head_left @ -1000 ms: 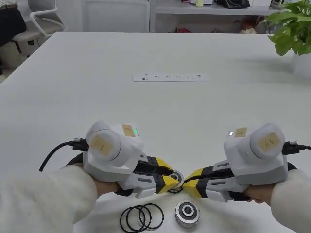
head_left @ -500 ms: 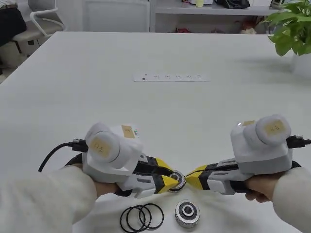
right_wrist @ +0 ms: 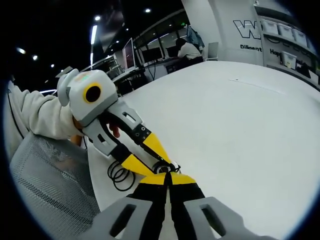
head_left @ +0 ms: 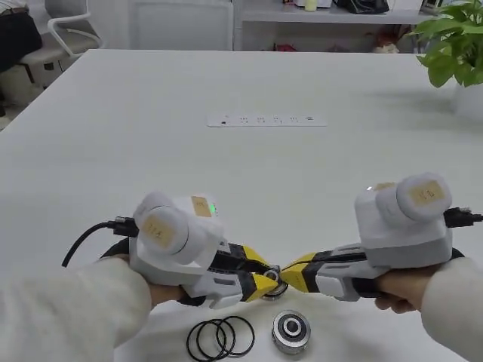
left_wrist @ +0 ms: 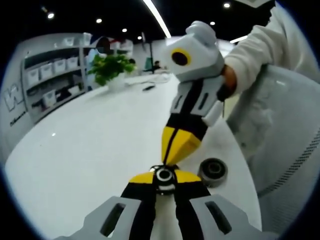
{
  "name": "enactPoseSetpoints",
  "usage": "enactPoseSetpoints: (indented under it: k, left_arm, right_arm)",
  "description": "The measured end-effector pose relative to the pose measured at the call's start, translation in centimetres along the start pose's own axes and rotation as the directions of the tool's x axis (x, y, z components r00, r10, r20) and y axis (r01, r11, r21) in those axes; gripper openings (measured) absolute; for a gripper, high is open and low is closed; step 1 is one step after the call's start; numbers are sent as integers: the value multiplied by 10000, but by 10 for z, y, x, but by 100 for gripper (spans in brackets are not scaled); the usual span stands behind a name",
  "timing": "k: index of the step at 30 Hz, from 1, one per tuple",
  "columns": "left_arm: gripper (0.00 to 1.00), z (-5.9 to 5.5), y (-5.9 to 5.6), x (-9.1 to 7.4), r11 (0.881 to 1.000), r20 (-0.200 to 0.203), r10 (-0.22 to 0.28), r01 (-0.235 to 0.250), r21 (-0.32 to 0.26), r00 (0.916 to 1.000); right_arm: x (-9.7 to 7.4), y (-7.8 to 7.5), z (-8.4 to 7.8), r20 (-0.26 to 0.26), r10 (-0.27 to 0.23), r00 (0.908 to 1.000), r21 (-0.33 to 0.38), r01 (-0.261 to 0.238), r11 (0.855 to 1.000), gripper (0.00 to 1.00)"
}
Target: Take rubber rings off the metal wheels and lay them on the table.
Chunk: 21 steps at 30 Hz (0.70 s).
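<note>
**Wheel clamped near the front of the table, both grippers on it**

The wheel [head_left: 273,277] sits low and centre in the head view, just above the table [head_left: 249,181]. The left gripper [left_wrist: 164,178] is closed on it, one yellow tip on each side. The right gripper [right_wrist: 170,176] comes in from 3 o'clock with its jaws drawn together and its tips against the wheel. Whether they pinch a ring cannot be told.

A second wheel [head_left: 290,331] lies flat on the table at 5 o'clock, close by but apart. Three loose rings [head_left: 220,337] lie overlapping at 7 o'clock, beside the second wheel and not touching it.

From 10 through 2 o'clock the tabletop is bare as far as a power strip [head_left: 266,120], well off at 12 o'clock. The table's far edge runs beyond that. A plant [head_left: 453,41] stands at the far right at 2 o'clock, and a chair [head_left: 68,23] stands past the far left corner at 11 o'clock.
</note>
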<state>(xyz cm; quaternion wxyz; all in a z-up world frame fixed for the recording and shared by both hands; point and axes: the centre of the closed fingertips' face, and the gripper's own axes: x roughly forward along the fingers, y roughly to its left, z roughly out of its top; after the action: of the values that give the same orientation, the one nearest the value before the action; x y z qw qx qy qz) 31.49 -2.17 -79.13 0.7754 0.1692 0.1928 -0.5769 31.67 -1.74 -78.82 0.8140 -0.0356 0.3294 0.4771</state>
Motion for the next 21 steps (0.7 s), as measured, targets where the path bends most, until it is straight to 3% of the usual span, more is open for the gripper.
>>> enactPoseSetpoints:
  k: [4,7,10,16,21]
  left_arm:
    - [14,0,0,0,10000,11,31,-31,-85,10000]
    - [14,0,1,0,9998,58,-11,12,-188,10000]
    - [15,0,-1,-4,9997,-262,-248,245,-96,9994]
    - [25,4,-11,-16,9966,-497,-766,780,269,9958]
    - [36,17,-17,-30,9942,-276,-1005,1015,355,9946]
  right_arm:
    - [0,4,2,77,244,9997,-135,-243,9996,0]
    - [-2,6,12,372,243,9990,-236,-235,9994,0]
    - [-3,5,10,306,222,9993,-170,-217,9996,0]
    - [-7,8,16,496,379,9981,111,-385,9992,0]
    - [-11,14,23,718,576,9958,307,-599,9977,0]
